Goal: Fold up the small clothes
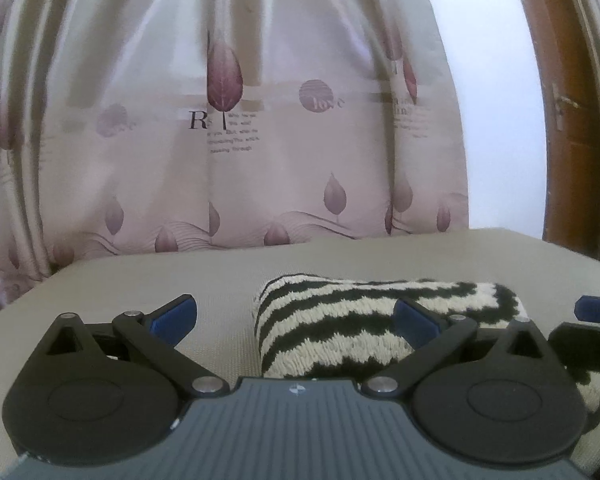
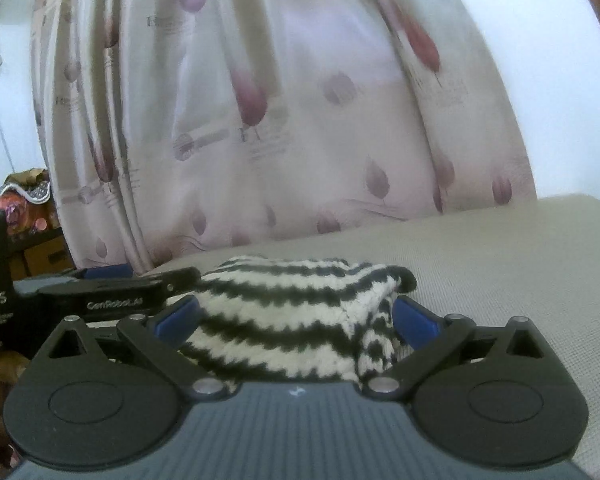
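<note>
A folded black-and-white striped knit garment [image 1: 340,320] lies on a beige fabric surface [image 1: 140,276], in front of a pale curtain [image 1: 260,120] printed with purple leaves; the left gripper [image 1: 296,316] stands spread wide with nothing in its grasp — its blue pads [image 1: 174,314] are clear of the cloth, the garment's left end lying between them; the right gripper [image 2: 296,316] is likewise wide apart, the bundle sitting between its fingers without being pinched; a brown door [image 1: 572,120] stands at the far right — the left view catches the other gripper's tip at its right edge.
</note>
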Motion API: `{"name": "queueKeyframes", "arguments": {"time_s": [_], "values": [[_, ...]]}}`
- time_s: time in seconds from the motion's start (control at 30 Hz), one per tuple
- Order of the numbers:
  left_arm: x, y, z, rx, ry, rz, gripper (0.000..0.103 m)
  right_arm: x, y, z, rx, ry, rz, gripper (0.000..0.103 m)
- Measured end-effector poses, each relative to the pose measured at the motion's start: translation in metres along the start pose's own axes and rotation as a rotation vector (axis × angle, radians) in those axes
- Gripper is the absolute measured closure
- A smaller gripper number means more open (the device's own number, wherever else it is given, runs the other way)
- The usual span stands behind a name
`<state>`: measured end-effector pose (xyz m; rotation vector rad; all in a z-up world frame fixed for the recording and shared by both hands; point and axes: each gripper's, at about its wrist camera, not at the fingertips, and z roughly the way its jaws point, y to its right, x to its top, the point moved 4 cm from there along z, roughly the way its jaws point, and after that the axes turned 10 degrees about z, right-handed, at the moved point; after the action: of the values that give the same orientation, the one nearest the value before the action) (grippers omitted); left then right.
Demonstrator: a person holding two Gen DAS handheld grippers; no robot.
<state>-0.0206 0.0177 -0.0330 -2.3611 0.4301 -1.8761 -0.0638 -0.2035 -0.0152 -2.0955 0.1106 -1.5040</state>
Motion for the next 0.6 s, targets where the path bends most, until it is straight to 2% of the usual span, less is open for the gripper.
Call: {"name": "queueKeyframes", "arguments": {"time_s": [0.1,0.37,0.6], "values": [[0.003,-0.001,-0.004,0.012,0.010,-0.005,0.000,0.001,-0.006,-0.002,0.002,0.022,-0.014,0.000],[0.010,0.002,-0.011,0.019,0.037,0.027,0.000,-0.001,-0.012,-0.005,0.007,0.012,-0.026,0.000],[0.014,0.006,-0.016,-0.005,0.059,0.038,0.000,0.000,-0.013,-0.007,0.009,0.013,-0.026,0.000]]}}
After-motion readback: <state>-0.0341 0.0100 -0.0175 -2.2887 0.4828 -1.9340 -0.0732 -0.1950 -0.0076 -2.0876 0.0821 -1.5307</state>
